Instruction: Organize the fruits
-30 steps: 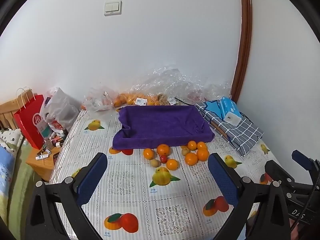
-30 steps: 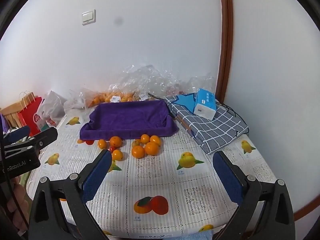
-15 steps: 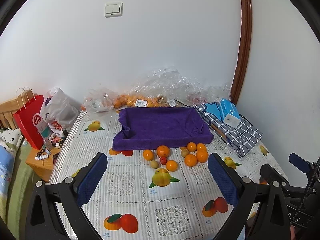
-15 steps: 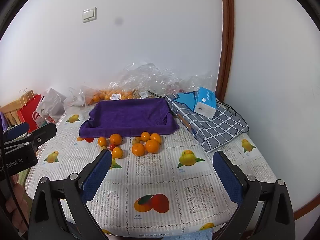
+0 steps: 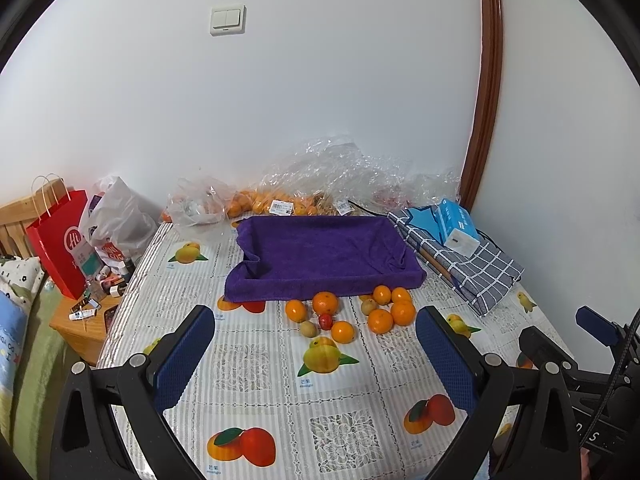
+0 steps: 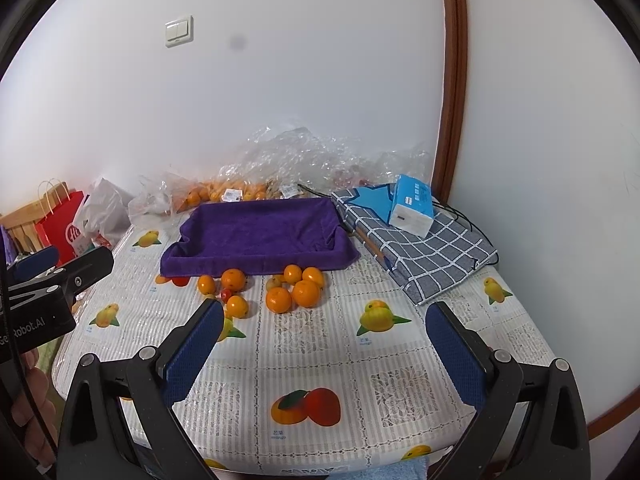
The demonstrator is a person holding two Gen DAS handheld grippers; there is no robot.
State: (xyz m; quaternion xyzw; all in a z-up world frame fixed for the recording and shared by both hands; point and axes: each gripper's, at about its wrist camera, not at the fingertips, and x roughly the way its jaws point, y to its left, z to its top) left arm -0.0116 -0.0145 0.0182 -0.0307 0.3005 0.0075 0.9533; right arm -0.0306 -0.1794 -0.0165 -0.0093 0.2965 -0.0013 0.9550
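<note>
Left blue-padded black gripper (image 5: 314, 354) and right blue-padded gripper (image 6: 324, 350) both spread wide, holding nothing, above the fruit-print tablecloth (image 5: 256, 372); loose oranges (image 5: 380, 320) lie just before the purple towel-lined tray (image 5: 320, 252).

Bare tablecloth (image 5: 256, 372) before oranges (image 5: 380, 320) (tray (image 5: 320, 256) behind)

Place: home, likely a bedroom corner
Signs: wall switch (image 5: 227, 20); bedding far left (image 5: 16, 280); shopping bags (image 5: 60, 240); fruit-print desk cloth (image 5: 256, 368)

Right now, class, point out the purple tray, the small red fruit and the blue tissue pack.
purple tray (image 5: 320, 250), left wrist view, cloth floor.
small red fruit (image 5: 325, 321), left wrist view, its middle.
blue tissue pack (image 6: 412, 206), right wrist view, side face.
</note>
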